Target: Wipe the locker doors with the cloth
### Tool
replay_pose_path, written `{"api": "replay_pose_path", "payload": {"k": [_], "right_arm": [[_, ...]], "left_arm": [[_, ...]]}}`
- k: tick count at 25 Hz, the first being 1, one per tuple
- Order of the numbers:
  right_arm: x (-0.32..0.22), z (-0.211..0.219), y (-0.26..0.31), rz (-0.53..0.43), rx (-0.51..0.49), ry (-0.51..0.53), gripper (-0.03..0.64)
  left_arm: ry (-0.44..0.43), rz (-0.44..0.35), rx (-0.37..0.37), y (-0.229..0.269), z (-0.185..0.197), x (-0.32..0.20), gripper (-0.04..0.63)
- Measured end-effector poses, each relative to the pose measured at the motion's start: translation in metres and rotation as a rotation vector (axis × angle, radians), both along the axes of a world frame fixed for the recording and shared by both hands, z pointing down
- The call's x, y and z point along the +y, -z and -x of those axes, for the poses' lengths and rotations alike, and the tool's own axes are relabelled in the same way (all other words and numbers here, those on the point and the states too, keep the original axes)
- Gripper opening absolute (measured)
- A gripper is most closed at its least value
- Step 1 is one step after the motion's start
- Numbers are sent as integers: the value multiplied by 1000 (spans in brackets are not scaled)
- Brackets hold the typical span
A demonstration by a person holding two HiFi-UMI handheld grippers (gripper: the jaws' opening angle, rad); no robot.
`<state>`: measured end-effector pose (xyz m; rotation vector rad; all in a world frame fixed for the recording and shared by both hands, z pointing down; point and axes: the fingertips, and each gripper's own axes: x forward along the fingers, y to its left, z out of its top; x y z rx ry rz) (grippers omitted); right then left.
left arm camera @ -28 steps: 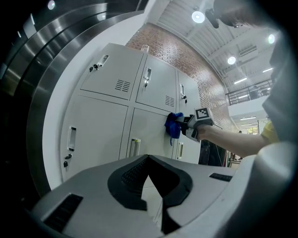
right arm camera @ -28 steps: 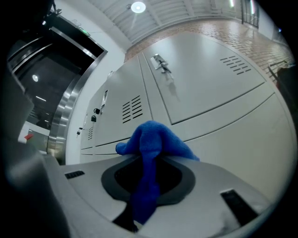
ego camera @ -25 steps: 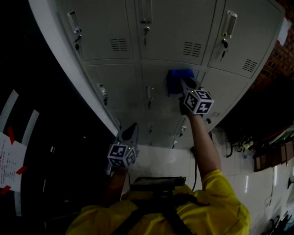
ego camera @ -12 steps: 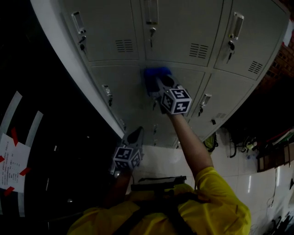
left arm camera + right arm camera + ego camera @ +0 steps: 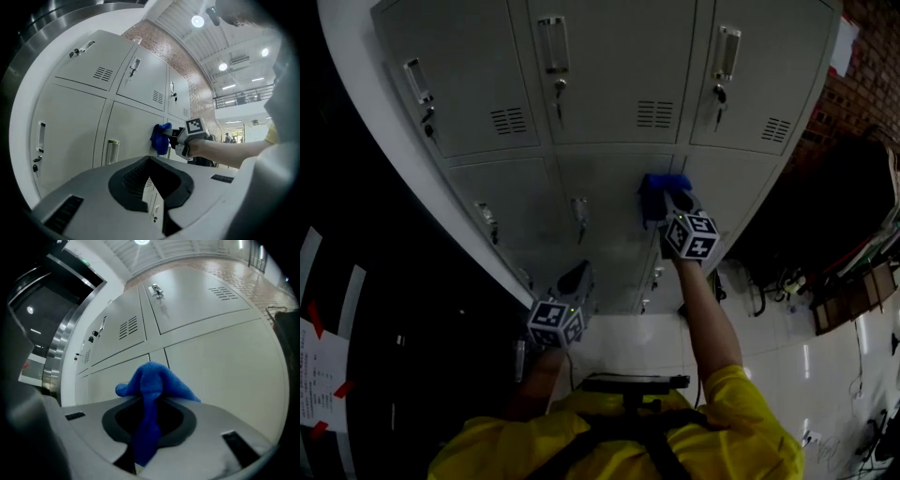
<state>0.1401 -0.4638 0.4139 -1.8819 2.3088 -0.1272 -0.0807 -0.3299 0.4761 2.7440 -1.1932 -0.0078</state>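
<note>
The white tiled floor (image 5: 619, 337) shows in the lower middle of the head view, shiny with glare. The grey bank of lockers (image 5: 609, 75) stands on it and fills the top of the frame. Dark clutter (image 5: 769, 291) sits on the tiles at the right. My right tongs (image 5: 667, 199) press a blue cloth (image 5: 661, 186) to a second-row door.

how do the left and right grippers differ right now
The right gripper is shut on the blue cloth; the left gripper has its jaws together on nothing. The right gripper is raised, pressing the cloth to the locker doors; the left gripper hangs lower, clear of the doors. Both carry a marker cube and point toward the lockers.
</note>
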Motion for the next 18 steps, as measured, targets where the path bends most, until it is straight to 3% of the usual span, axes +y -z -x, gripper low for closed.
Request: {"api": "replay_pose_path", "payload": {"k": [5, 13, 15, 18], "right_arm": [[-5, 24, 5, -9, -22, 79, 72], [-45, 212, -1, 11, 2, 363, 72], [-51, 238, -1, 17, -2, 380, 72], [-48, 239, -1, 27, 1, 389, 72]], "left_arm": [[-6, 6, -3, -11, 0, 8, 0], [136, 51, -3, -32, 58, 25, 0], [155, 49, 3, -28, 66, 27, 0], [173, 54, 15, -25, 74, 28, 0]]}}
